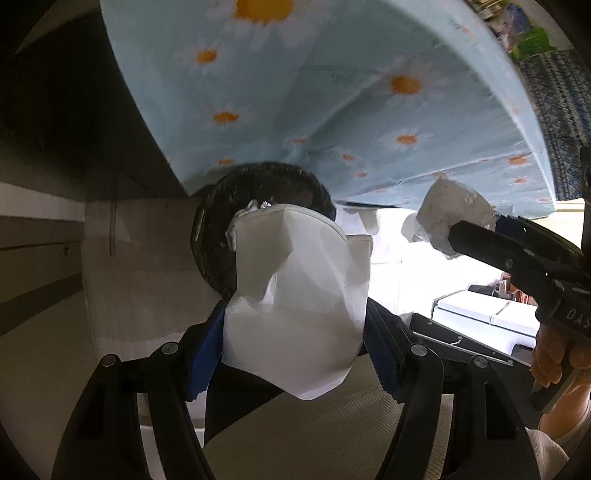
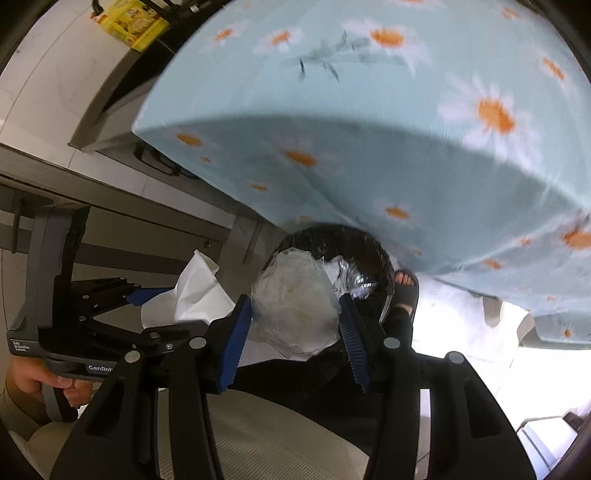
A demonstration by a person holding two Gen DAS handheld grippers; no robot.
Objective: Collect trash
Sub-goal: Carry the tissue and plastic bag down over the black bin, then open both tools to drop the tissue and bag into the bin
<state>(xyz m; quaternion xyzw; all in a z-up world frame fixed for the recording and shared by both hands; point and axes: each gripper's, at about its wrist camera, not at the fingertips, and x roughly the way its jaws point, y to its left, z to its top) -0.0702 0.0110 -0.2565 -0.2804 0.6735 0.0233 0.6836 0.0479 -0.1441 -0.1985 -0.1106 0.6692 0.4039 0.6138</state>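
Observation:
My left gripper (image 1: 295, 350) is shut on a crushed white paper cup (image 1: 299, 295) and holds it above a black trash bin (image 1: 218, 229) that stands under the table edge. My right gripper (image 2: 295, 317) is shut on a crumpled clear plastic wrap (image 2: 295, 306) and holds it over the same bin (image 2: 369, 251), which has clear plastic in it. In the left wrist view the right gripper (image 1: 476, 240) comes in from the right with the wrap (image 1: 450, 214). In the right wrist view the left gripper (image 2: 147, 299) and its cup (image 2: 195, 291) are at the left.
A table with a light blue daisy-print cloth (image 1: 332, 92) overhangs the bin and fills the top of both views (image 2: 406, 147). A foot in a black sandal (image 2: 404, 284) stands right of the bin. A yellow box (image 2: 133, 22) sits far left. White appliances (image 1: 480, 310) stand at the right.

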